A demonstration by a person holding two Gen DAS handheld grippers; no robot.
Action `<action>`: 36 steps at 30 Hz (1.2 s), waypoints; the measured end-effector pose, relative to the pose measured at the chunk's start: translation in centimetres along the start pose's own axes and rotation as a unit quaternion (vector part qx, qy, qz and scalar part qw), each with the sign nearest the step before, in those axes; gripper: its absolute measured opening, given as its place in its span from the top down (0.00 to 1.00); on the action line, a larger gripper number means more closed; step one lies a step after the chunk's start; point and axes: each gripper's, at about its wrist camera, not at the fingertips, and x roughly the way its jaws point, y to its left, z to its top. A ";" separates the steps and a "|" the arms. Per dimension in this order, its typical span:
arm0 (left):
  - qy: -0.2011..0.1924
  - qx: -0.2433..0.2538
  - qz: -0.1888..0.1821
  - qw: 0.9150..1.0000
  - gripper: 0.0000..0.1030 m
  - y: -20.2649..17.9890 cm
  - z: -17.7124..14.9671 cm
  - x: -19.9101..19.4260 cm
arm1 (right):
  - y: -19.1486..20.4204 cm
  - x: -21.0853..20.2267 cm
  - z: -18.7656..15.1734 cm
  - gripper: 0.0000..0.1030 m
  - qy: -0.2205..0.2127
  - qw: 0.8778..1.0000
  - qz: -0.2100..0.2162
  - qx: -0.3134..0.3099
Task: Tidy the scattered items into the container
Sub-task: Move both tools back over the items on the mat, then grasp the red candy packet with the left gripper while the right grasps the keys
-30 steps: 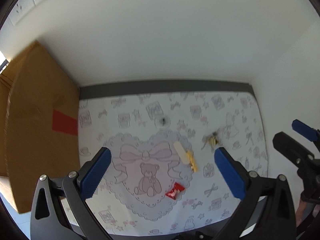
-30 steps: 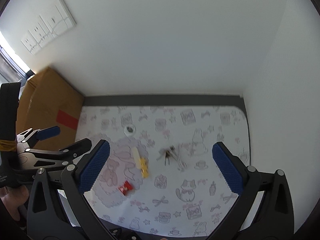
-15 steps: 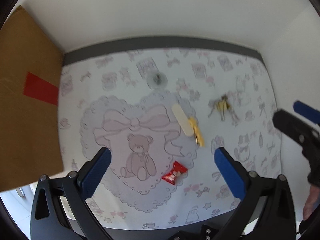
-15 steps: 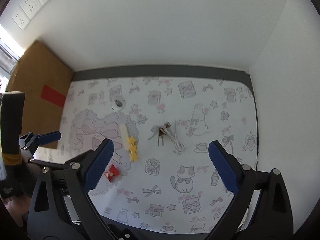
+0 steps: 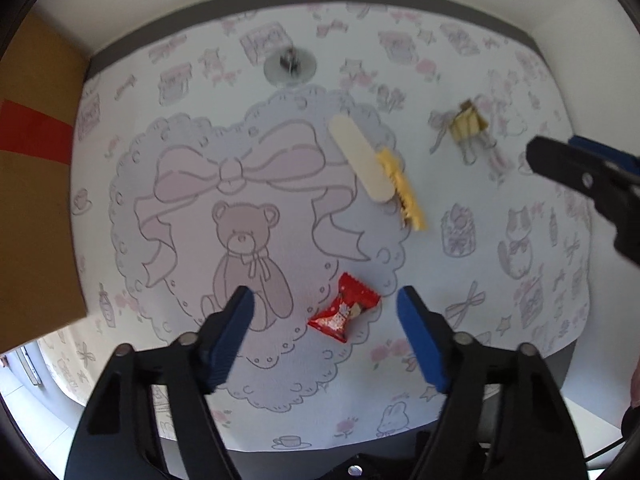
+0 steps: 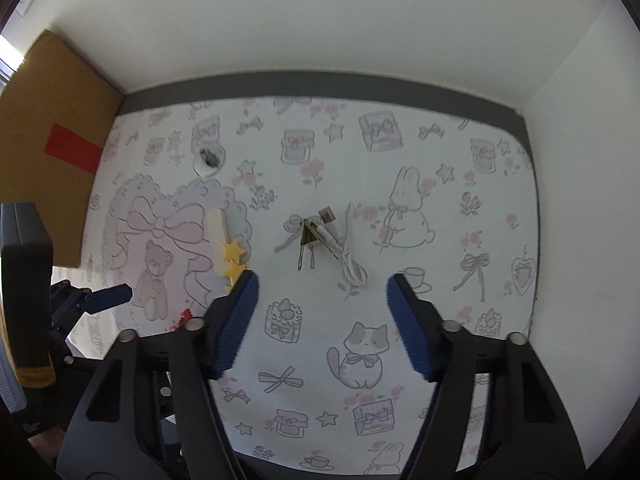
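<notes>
Both our wrist cameras look steeply down, fairly near, at the patterned tablecloth (image 5: 280,128); each view shares the star clip (image 6: 232,260) and cardboard box (image 6: 52,128).

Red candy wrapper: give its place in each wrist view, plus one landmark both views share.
Left wrist: red candy wrapper low centre, between the closing left gripper fingers, untouched.
Right wrist: only a red sliver at lower left, behind the right gripper's left finger.
Shared landmark: the yellow star clip by the printed heart.
</notes>
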 end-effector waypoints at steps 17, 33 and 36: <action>0.036 0.032 -0.008 0.999 0.57 0.2 0.9 2.2 | 0.9 5.0 2.1 0.65 0.042 0.998 -0.003 -0.044; 0.014 0.017 -0.026 0.999 0.97 1.6 2.7 0.4 | 0.5 4.3 1.8 0.87 0.044 0.998 0.030 -0.034; 0.005 0.013 -0.029 0.999 0.97 2.0 3.2 -0.3 | 0.3 3.6 1.9 0.87 0.038 0.998 0.030 -0.034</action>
